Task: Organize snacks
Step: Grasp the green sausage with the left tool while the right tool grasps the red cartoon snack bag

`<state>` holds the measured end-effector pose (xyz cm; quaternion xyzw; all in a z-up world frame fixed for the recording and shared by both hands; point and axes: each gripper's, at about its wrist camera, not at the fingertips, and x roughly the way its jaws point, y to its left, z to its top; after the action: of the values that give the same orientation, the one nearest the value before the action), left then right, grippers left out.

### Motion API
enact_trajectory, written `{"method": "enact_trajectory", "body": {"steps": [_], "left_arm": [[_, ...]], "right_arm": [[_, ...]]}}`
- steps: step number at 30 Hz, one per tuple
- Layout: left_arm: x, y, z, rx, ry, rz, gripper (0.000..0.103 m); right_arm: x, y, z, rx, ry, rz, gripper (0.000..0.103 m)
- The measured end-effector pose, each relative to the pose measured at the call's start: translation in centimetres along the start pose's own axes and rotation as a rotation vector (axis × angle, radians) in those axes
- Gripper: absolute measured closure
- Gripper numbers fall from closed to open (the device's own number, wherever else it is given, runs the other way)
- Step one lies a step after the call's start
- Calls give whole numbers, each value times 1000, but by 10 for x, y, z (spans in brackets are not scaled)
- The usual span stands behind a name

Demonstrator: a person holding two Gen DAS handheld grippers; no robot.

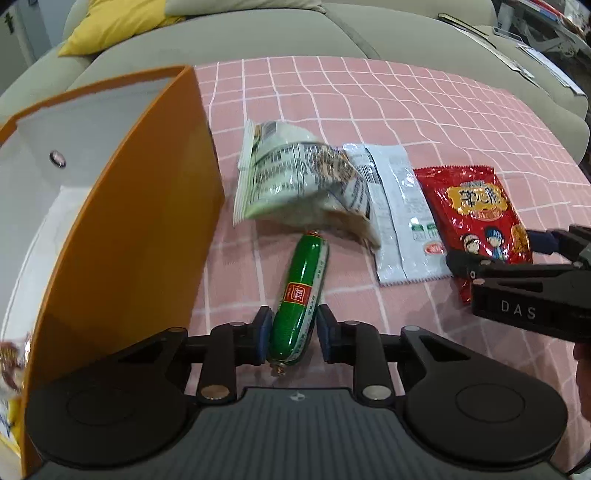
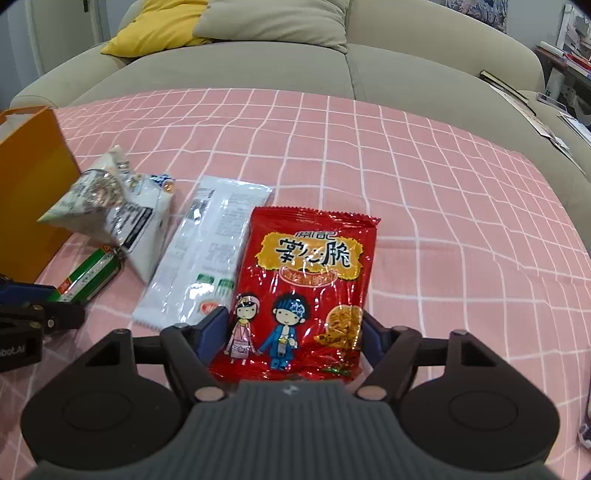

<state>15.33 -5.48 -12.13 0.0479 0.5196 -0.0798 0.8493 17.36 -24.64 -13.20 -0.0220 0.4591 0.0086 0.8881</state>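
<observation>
left gripper [image 1: 290, 334] pinching green sausage [image 1: 299, 299] | right gripper [image 2: 293, 332] pinching red packet [image 2: 303, 291]

Pink tablecloth [image 2: 424, 206] with white grid lines, beige sofa [image 2: 406, 62] just behind it, yellow cushion [image 2: 155, 33] and beige cushion [image 2: 273, 18] on the seat, books and papers [image 2: 535, 107] on the armrest, cluttered shelving at far right.
</observation>
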Motion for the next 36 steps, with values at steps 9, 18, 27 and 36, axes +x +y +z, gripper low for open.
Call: {"method": "enact_trajectory", "body": {"steps": [9,18,27,36], "left_arm": [[-20,0,-42,-46,40,-14,77],[-38,-1,-72,-86,47,-55,76],[-28,3,-56,-92,69,-66,64],[-23,-5,-47,-70,120,-16,74]], "right_arm": [[-41,17,-45,-6,46,41,37],[-76,43,-82,-81,86,105,33],[-68,55,-68,-145,32,55,16],[-51,62,-67,-161,73,24,26]]}}
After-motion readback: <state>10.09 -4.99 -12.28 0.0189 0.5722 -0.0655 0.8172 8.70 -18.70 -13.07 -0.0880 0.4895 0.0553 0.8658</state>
